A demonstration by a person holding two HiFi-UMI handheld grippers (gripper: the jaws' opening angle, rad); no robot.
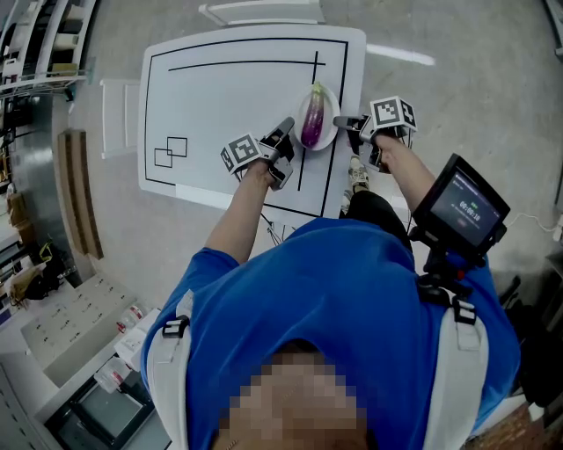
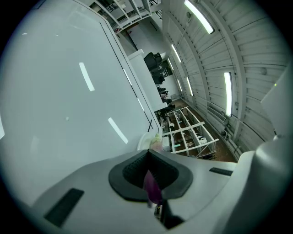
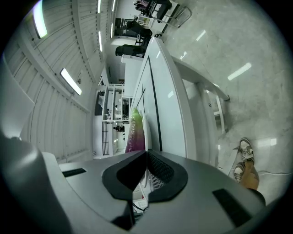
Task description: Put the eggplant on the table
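Note:
A purple eggplant (image 1: 312, 119) with a green stem end lies on a small white plate (image 1: 326, 139) on the white table (image 1: 229, 97). My left gripper (image 1: 288, 126) hovers just left of the plate, jaws closed with nothing held. My right gripper (image 1: 339, 120) sits at the plate's right rim, jaws together too. In the right gripper view the eggplant (image 3: 136, 130) and plate rim (image 3: 144, 130) stand close beyond my right gripper (image 3: 146, 152). The left gripper view shows the eggplant (image 2: 157, 142) farther off, past my left gripper (image 2: 149, 152).
Black lines and two small squares (image 1: 171, 151) are drawn on the table. A white chair (image 1: 119, 119) stands at its left side, another (image 1: 264, 10) at the far end. Shelving (image 1: 40, 53) lines the left wall. The person's shoe (image 1: 357, 174) is by the table's near right corner.

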